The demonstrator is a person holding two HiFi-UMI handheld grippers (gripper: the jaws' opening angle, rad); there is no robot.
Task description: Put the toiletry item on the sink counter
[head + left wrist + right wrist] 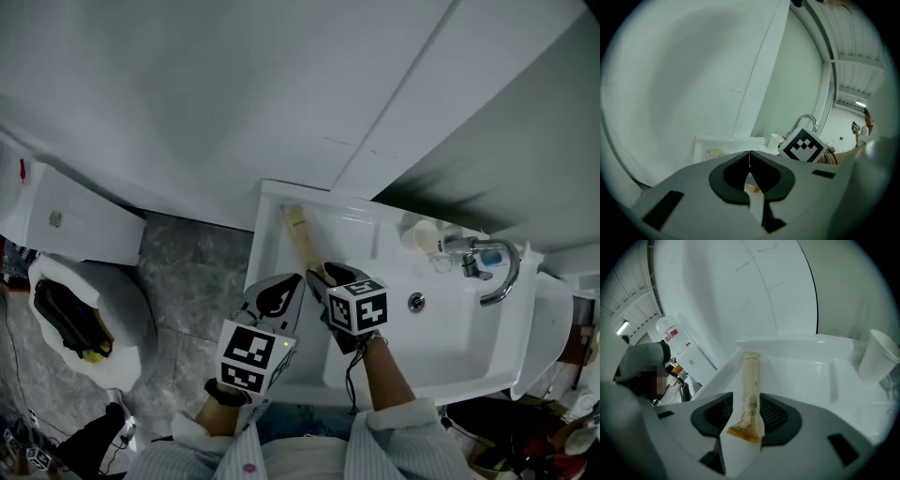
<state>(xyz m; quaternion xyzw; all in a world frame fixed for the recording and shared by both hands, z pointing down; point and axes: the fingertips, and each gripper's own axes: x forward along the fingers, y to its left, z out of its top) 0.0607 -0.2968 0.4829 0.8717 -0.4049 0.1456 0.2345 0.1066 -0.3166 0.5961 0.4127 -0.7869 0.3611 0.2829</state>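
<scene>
A long beige sachet (302, 239) lies flat on the left ledge of the white sink (274, 217), pointing away from me. My right gripper (322, 278) is at its near end. In the right gripper view the sachet (751, 378) runs out from between the jaws, which stand apart on either side of it, so the right gripper (746, 400) is open. My left gripper (292, 283) hovers just left of it over the sink's front left corner. Its jaws meet with nothing between them in the left gripper view (749, 155).
A paper cup (422, 234) and a chrome tap (497, 267) stand at the back right of the basin (450, 328). A toilet (84, 319) with a dark item on its lid sits on the floor to the left. White wall panels rise behind the sink.
</scene>
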